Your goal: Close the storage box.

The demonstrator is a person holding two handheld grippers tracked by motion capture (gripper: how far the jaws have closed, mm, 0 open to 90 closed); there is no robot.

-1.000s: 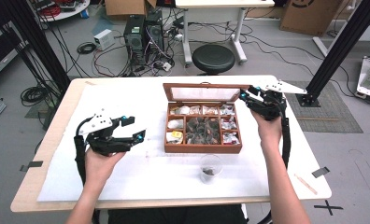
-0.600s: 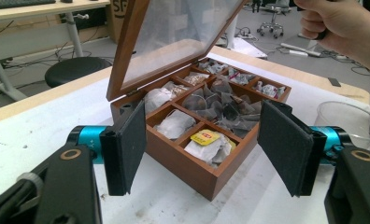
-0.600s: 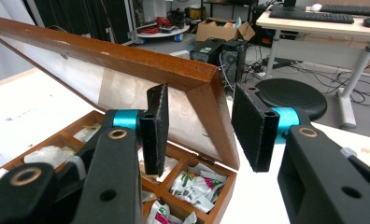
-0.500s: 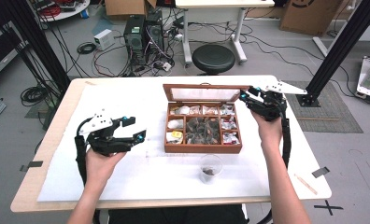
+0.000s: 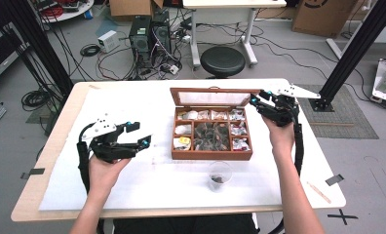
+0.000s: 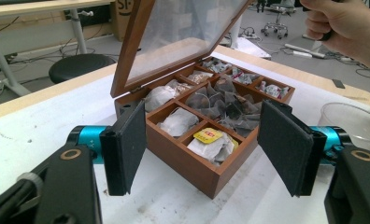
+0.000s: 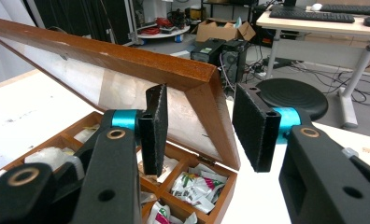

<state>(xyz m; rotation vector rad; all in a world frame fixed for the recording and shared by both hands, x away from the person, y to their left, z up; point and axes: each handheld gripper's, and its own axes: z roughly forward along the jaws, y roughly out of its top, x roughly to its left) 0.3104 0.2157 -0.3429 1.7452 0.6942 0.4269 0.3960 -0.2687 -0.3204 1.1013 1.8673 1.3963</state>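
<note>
1. Just now the right gripper's (image 7: 199,126) jaws have been opening a little further. The upright side rail of the wooden lid (image 7: 127,60) stands between the 2 black pads, and a gap shows on the inner side, so I judge they no longer clamp it.
2. Meanwhile the left gripper's (image 6: 202,140) jaws stand wide apart with nothing between them. They point at the near corner of the tea box (image 6: 192,168), close to it but not touching.
3. From the high view, the right gripper (image 5: 257,103) sits at the far right corner of the box, where the lid (image 5: 215,99) is raised and leans back from its hinge. The left gripper (image 5: 140,134) hovers over the desk (image 5: 147,185), left of the box (image 5: 210,156).
4. The box lies in the middle of the desk with its compartments exposed. They hold tea bags; a yellow-tagged bag (image 6: 209,136) lies in a near compartment facing the left jaws.
5. A clear cup (image 5: 219,170) stands just in front of the box, apart from it.
6. The loosening grip suggests the lid-opening step is finishing. The lid looks able to stand by itself, though it could fall shut if nudged as the right jaws pull clear.
7. Next, probably, 1 gripper picks out a bag and carries it to the cup.
</note>
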